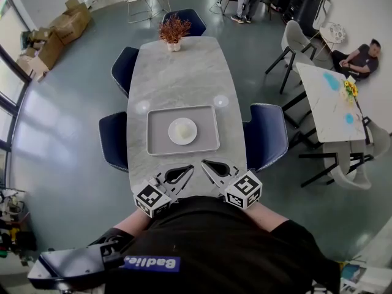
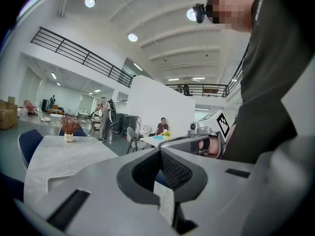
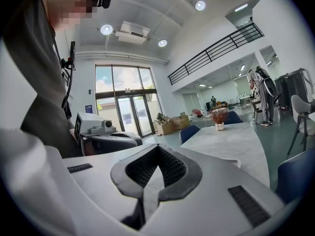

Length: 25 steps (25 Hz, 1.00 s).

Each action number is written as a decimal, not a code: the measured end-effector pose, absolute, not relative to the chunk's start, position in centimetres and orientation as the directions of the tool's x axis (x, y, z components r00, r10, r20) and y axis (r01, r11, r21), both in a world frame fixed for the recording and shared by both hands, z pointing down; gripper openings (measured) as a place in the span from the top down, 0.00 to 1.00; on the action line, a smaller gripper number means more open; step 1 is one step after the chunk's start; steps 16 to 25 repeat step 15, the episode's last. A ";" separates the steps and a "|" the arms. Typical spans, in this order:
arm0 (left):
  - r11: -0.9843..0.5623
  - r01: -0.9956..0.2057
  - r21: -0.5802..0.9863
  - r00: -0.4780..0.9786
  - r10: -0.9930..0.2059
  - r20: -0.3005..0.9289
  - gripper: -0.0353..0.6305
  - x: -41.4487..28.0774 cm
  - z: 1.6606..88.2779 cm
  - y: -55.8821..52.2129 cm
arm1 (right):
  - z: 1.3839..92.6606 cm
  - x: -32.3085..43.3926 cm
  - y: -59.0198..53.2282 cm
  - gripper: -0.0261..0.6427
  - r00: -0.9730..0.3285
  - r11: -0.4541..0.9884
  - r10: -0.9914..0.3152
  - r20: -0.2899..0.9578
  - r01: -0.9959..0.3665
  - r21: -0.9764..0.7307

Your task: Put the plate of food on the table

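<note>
**A:** How many things does the table carry?

**B:** The marble table (image 1: pixel 184 72) carries three. One grey tray (image 1: pixel 158 133) holds one white plate (image 1: pixel 173 137), and a single pale mound of food (image 1: pixel 183 128) sits on the plate. One potted plant (image 1: pixel 174 30) with reddish sprigs stands at the far end. Four blue chairs (image 1: pixel 267 136) stand round the table: two on the left, one on the right and one at the far end behind the plant.

**A:** And the tools?

**B:** There are two, the left gripper (image 1: pixel 187 169) and the right gripper (image 1: pixel 208 164). Each has one marker cube at its back.

**A:** Where is there room to move?

**B:** The tray lies in the near half of the table, with the plate in its middle. Its near rim runs close to the table's near edge, and a strip of bare marble is left along each long side. Between the tray and the plant the top is bare. The floor to the left of the table is open. To the right, a second table (image 1: pixel 327 112) with pale chairs stands well apart.

**A:** How does the person hold the grippers?

**B:** The person holds them close before the dark top (image 1: pixel 208 244), side by side over the table's near edge. They are roughly level and tipped a little down. Their tips angle in toward each other and toward the tray's near rim, near it but not touching.

**A:** And the jaws?

**B:** In each gripper's own view the jaws meet tip to tip with nothing between them. Neither gripper has hold of anything.
</note>
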<state>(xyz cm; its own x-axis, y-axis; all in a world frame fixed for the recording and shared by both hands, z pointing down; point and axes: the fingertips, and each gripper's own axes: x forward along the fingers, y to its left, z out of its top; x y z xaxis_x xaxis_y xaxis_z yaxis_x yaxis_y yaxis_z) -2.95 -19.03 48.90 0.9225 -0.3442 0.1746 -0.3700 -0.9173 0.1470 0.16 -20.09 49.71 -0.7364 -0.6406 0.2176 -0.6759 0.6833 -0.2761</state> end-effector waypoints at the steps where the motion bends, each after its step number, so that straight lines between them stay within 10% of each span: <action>1: -0.917 -0.370 0.149 0.923 -0.344 0.175 0.94 -2.9 48.9 -19.0 | 49.7 0.2 -20.1 0.94 -0.736 0.683 -0.641 0.218 -0.676 -0.276; 25: -0.909 -0.383 0.165 0.918 -0.356 0.173 0.94 -3.3 48.6 -18.1 | 49.7 0.0 -19.1 0.95 -0.737 0.685 -0.633 0.235 -0.675 -0.274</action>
